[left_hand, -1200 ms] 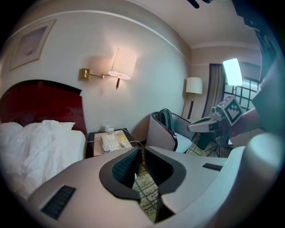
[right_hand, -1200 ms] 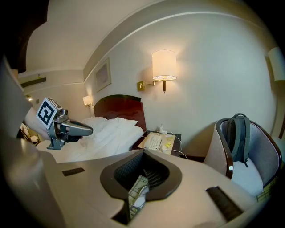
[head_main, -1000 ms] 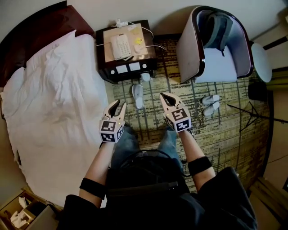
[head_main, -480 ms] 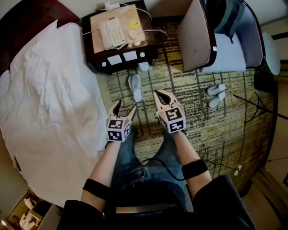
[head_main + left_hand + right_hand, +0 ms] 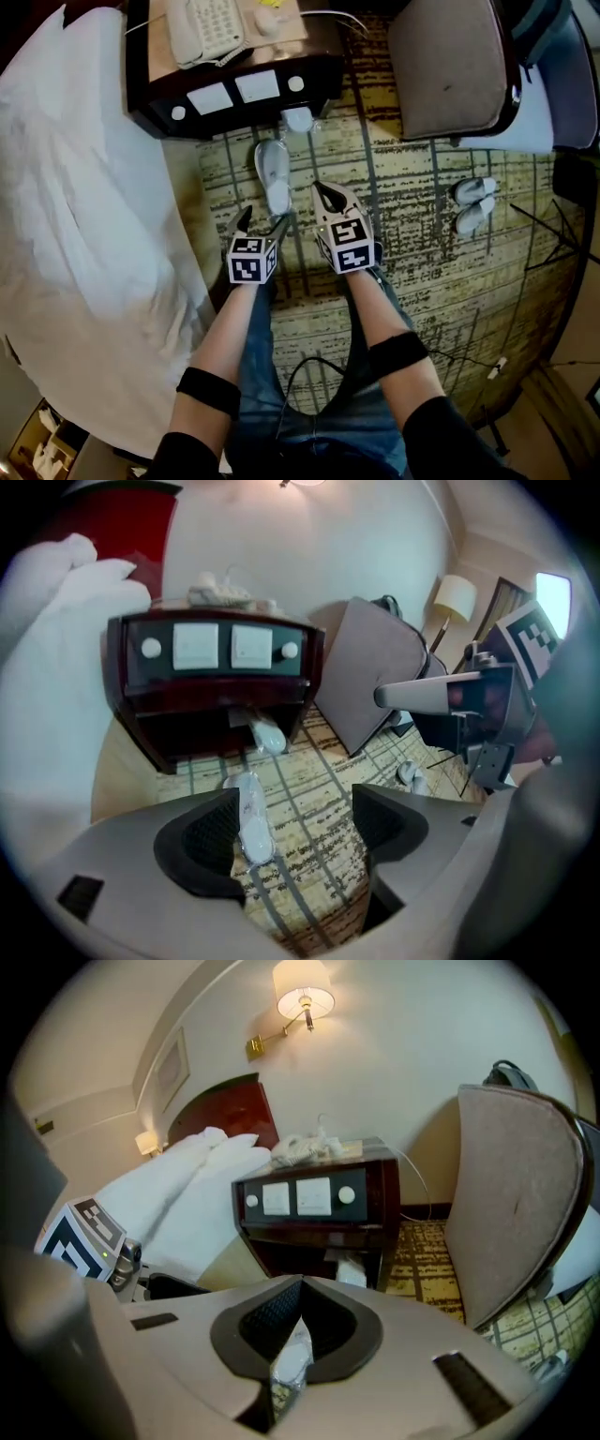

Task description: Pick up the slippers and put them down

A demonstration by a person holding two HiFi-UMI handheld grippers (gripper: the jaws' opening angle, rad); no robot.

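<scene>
A white slipper in clear wrap [image 5: 273,176] lies on the patterned carpet in front of the nightstand. A second one [image 5: 298,119] pokes out from under the nightstand. My left gripper [image 5: 263,219] hangs just short of the near slipper's heel end; its jaws have just been opening and stand open with nothing between them. In the left gripper view that slipper [image 5: 251,813] shows beyond the gap, close to the left jaw of the left gripper [image 5: 295,827], and the second slipper [image 5: 267,735] lies further off. My right gripper [image 5: 322,189] is shut and empty, right of the slipper. In its own view the right gripper [image 5: 300,1288] has the slipper [image 5: 291,1358] behind it.
A dark nightstand [image 5: 234,94] with a telephone [image 5: 202,28] stands ahead, the white bed [image 5: 84,216] to the left, an armchair [image 5: 459,66] to the right. Another pair of white slippers [image 5: 472,202] lies on the carpet at right, near a thin black stand [image 5: 553,234].
Both grippers have sunk toward the carpet and now sit close to the near slipper. The left jaws have spread apart. The right jaws stay shut.
</scene>
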